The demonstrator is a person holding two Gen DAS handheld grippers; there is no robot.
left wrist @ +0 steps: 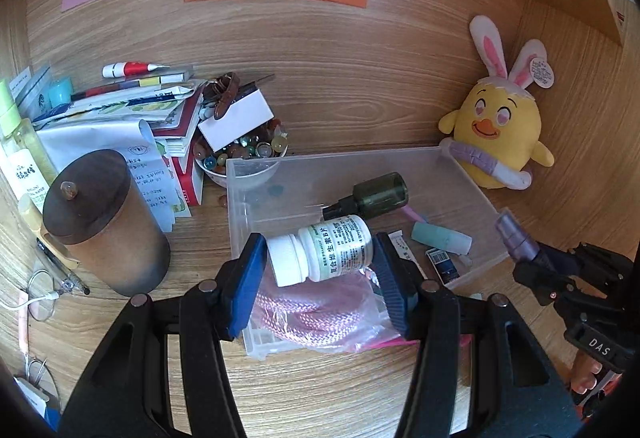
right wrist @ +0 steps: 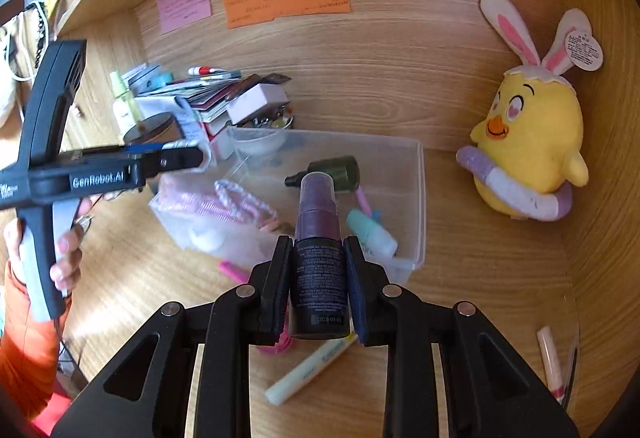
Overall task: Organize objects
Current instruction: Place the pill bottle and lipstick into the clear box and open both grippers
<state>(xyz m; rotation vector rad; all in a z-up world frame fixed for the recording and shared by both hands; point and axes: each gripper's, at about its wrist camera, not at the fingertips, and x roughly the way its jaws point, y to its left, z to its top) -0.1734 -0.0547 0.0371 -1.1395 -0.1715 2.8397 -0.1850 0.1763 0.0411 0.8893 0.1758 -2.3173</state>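
My left gripper (left wrist: 320, 258) is shut on a white pill bottle (left wrist: 320, 254) with a green label, held over the near end of a clear plastic box (left wrist: 472, 178). The box holds a dark green spray bottle (left wrist: 370, 196), a mint tube (left wrist: 442, 237) and a bagged pink rope (left wrist: 316, 314). My right gripper (right wrist: 318, 270) is shut on a dark purple spray bottle (right wrist: 319, 238), held upright in front of the box (right wrist: 418, 198); the bottle tip also shows in the left wrist view (left wrist: 516, 236).
A yellow chick plush (left wrist: 500, 126) sits at the back right. A brown lidded jar (left wrist: 106, 218), a stack of papers and books (left wrist: 132, 110) and a bowl of beads (left wrist: 248, 154) stand left. A pale yellow tube (right wrist: 310, 370) and a pink pen (right wrist: 234, 272) lie on the desk.
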